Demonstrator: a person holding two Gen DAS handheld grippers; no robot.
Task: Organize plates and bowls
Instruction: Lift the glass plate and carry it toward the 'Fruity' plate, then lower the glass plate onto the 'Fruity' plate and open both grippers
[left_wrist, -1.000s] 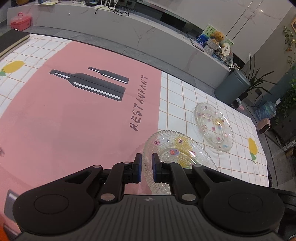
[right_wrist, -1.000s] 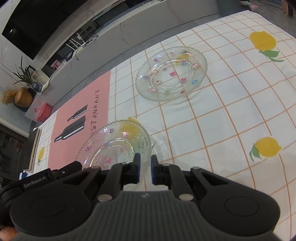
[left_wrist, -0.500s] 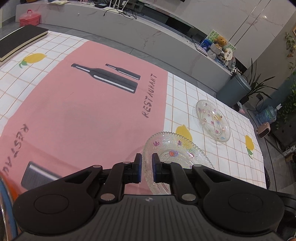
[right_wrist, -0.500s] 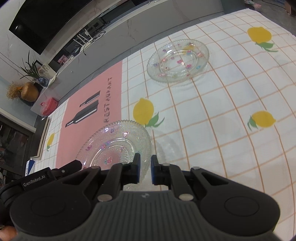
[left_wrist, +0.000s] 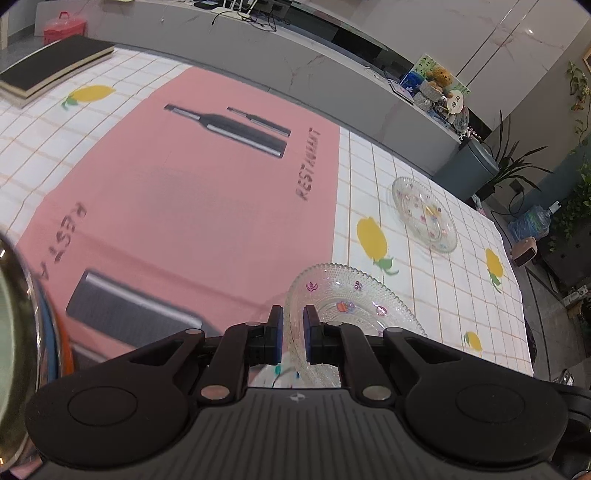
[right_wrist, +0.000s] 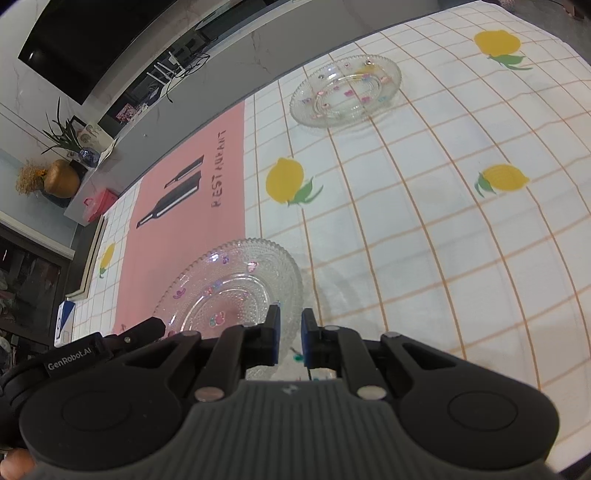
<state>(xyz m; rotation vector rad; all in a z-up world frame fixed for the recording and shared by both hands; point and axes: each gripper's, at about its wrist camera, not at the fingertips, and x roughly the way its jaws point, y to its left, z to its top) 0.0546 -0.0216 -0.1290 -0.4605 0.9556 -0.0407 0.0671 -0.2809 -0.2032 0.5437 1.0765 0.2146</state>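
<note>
Above the tablecloth (left_wrist: 424, 192), the near glass plate (left_wrist: 354, 299) hangs lifted, the left gripper (left_wrist: 293, 334) and right gripper (right_wrist: 289, 338) each clamped on its rim. Since a second ago it has travelled away from the second plate (right_wrist: 345, 90), over the pink panel (left_wrist: 192, 184); transport is judged underway.
</note>
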